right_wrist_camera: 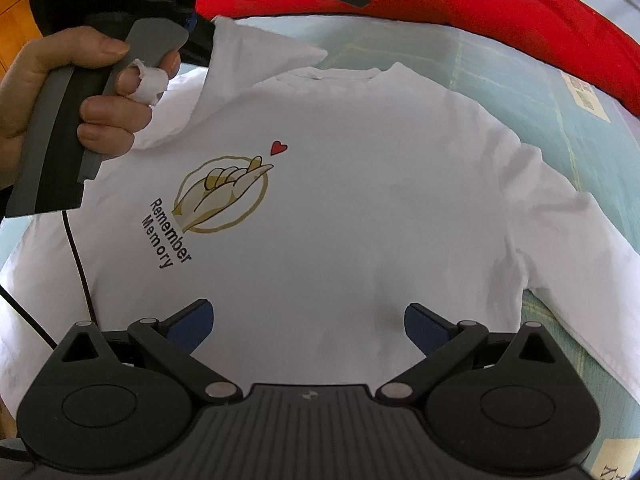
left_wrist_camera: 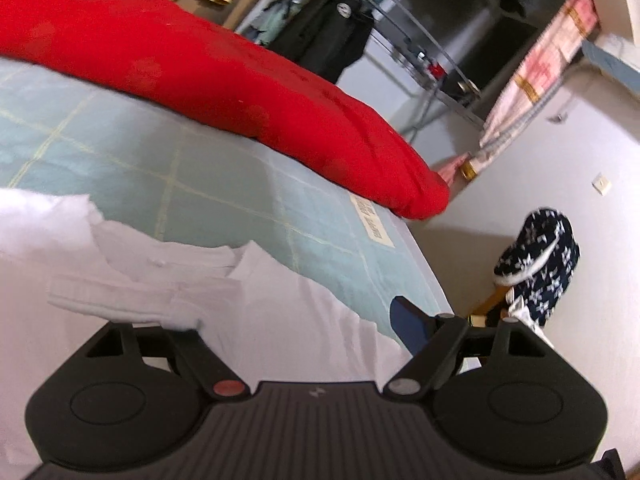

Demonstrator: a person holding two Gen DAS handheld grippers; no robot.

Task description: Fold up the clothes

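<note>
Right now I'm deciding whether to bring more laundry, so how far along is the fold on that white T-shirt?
Barely begun. Done: the white T-shirt lies spread print-up on the green grid mat. In hand: the left gripper has one sleeve lifted and turning inward; the right gripper hovers open over the hem, holding nothing. Left: the other sleeve is flat, and the body is unfolded.
</note>
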